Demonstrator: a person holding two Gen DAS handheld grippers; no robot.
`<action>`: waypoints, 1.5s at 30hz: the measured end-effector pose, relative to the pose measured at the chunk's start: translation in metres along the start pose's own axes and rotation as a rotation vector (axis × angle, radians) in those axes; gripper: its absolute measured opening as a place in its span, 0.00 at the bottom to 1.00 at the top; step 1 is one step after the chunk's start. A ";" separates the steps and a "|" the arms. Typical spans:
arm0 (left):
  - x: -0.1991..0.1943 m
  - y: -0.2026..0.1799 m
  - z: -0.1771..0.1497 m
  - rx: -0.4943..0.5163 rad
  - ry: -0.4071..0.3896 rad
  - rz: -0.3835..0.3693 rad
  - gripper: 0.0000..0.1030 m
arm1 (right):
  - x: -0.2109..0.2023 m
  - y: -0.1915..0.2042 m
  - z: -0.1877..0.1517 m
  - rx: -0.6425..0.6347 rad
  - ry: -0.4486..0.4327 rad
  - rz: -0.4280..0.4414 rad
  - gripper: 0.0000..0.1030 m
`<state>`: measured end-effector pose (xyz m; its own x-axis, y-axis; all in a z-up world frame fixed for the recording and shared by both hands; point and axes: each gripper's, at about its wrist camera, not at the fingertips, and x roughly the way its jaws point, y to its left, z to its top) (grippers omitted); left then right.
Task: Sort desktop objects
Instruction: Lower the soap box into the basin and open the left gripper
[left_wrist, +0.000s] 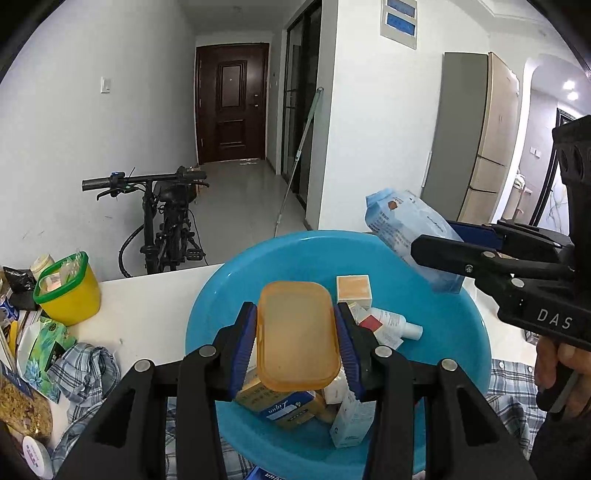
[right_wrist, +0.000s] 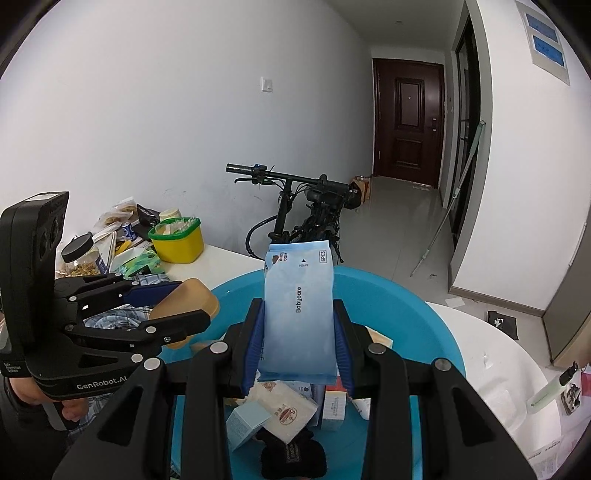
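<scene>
My left gripper (left_wrist: 297, 338) is shut on an orange translucent plastic box (left_wrist: 299, 334) and holds it over the blue basin (left_wrist: 221, 295). My right gripper (right_wrist: 299, 338) is shut on a light blue wipes pack (right_wrist: 299, 314) marked Babycare, upright above the same blue basin (right_wrist: 417, 306). In the left wrist view the right gripper (left_wrist: 439, 242) enters from the right with the wipes pack (left_wrist: 410, 229) above the basin's far rim. In the right wrist view the left gripper (right_wrist: 184, 301) comes in from the left with the orange box (right_wrist: 186, 297). Several small cartons and a white bottle (left_wrist: 393, 325) lie in the basin.
A yellow tub with a green rim (left_wrist: 68, 290) stands on the white table (left_wrist: 147, 306) at the left beside snack bags and a checked cloth (left_wrist: 86, 369). A pale green bottle (right_wrist: 550, 387) lies on the table's right side. A bicycle (left_wrist: 166, 218) leans behind the table.
</scene>
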<state>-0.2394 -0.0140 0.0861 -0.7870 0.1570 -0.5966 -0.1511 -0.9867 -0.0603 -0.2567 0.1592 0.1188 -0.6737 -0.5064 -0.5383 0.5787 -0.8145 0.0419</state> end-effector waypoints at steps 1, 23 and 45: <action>0.001 0.000 0.000 0.001 0.003 0.001 0.44 | 0.000 0.000 0.000 0.000 0.001 -0.001 0.33; -0.002 0.004 0.000 -0.005 0.001 0.006 0.44 | 0.006 0.002 -0.004 0.000 0.012 -0.010 0.33; -0.002 0.005 0.002 0.000 0.007 0.013 0.44 | 0.005 0.006 -0.003 -0.012 0.021 -0.001 0.33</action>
<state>-0.2395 -0.0192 0.0886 -0.7845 0.1440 -0.6032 -0.1411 -0.9886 -0.0526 -0.2553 0.1525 0.1137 -0.6644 -0.4992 -0.5562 0.5835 -0.8115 0.0313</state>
